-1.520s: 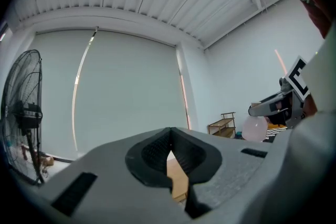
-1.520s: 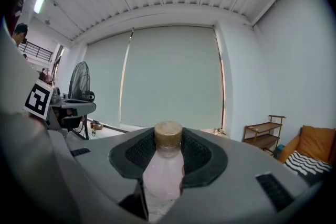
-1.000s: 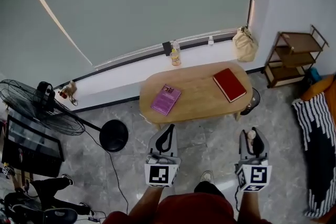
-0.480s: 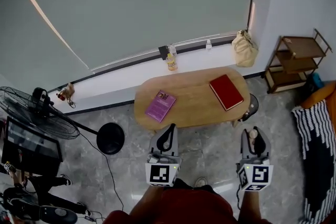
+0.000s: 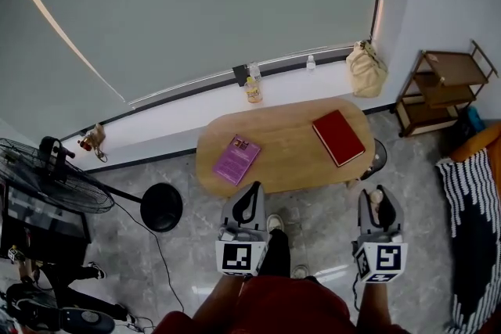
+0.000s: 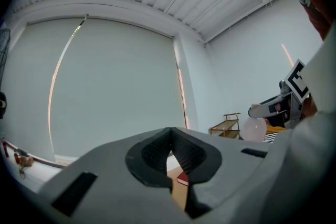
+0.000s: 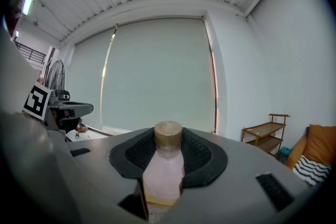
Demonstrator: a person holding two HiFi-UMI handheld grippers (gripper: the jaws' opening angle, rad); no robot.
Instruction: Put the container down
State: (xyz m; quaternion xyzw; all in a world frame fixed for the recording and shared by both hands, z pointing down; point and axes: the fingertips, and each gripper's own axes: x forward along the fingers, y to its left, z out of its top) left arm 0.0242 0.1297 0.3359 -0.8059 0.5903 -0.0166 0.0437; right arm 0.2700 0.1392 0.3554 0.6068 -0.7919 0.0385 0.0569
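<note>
My right gripper (image 5: pixel 377 201) is shut on a small pale translucent container (image 7: pixel 164 168) with a tan cap (image 7: pixel 168 134); it stands upright between the dark pads. In the head view the container's cap (image 5: pixel 376 198) shows at the gripper's tip, held in the air short of the oval wooden table (image 5: pixel 293 156). My left gripper (image 5: pixel 248 204) hangs level with it at the left, jaws shut (image 6: pixel 169 152) with nothing between them. Both grippers are on the near side of the table, above the grey floor.
A purple book (image 5: pixel 236 159) and a red book (image 5: pixel 338 138) lie on the table. A bottle (image 5: pixel 252 90) and a tan bag (image 5: pixel 366 68) sit on the window ledge. A floor fan (image 5: pixel 59 188) stands left, a wooden shelf (image 5: pixel 440 86) right.
The table has drifted slightly left and nearer in the head view, and a shoe now shows between the grippers. Both grippers keep their place and grip.
</note>
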